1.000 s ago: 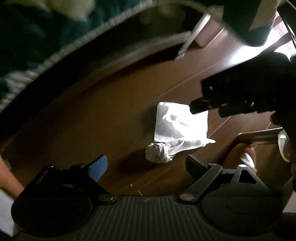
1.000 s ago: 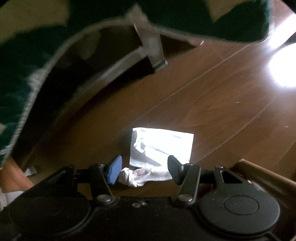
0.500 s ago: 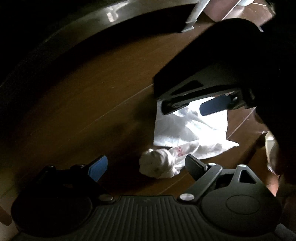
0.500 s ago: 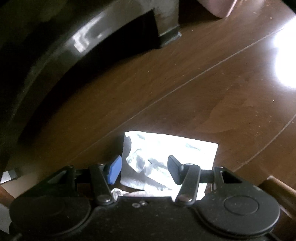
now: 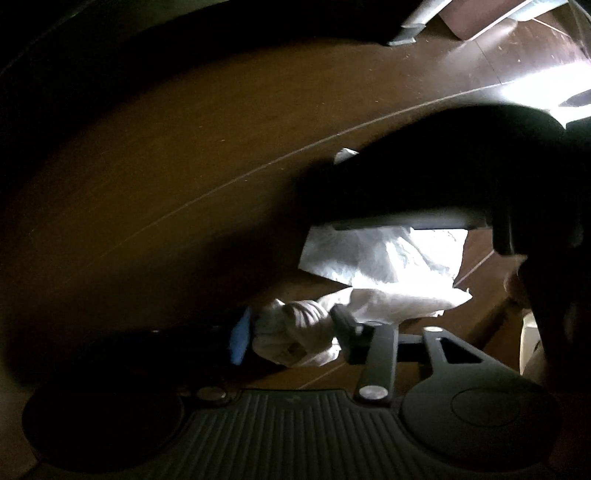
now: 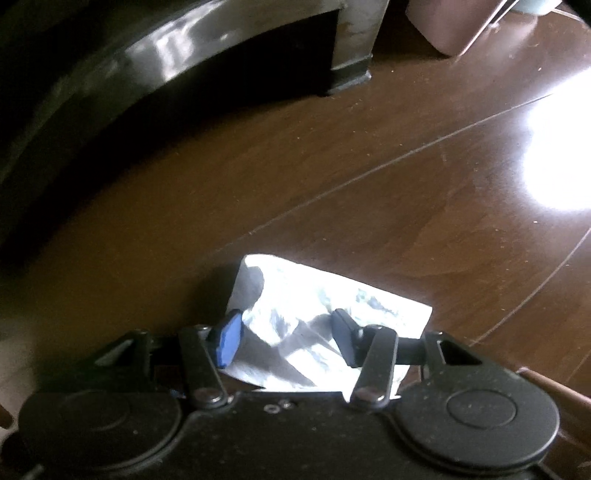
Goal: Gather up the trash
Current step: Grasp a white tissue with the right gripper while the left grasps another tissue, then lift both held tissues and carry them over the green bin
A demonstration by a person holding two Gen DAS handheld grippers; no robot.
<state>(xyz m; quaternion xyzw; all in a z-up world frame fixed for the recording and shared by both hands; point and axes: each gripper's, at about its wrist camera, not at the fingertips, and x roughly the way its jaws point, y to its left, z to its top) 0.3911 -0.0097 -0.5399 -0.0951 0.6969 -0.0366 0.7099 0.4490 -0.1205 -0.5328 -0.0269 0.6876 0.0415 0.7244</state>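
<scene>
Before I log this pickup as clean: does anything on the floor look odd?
Yes: the crumpled tissue wad and the flat creased paper sheet lie loose on the wooden floor, litter rather than furnishings. Nothing looks spilled or broken.

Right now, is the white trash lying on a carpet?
No, the flat white wrapper lies on a bare brown wood floor with plank seams, as the right wrist view shows.

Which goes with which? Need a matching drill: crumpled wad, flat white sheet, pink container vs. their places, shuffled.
1. crumpled wad
2. flat white sheet
3. pink container

A. far off, beside the dark furniture leg
B. between the left tongs
C. spread on the floor under the right tongs

Pairs: 1-B, 2-C, 3-A.
Both tongs are closing: the left pads are on the wad, the right is not yet gripping the sheet.
</scene>
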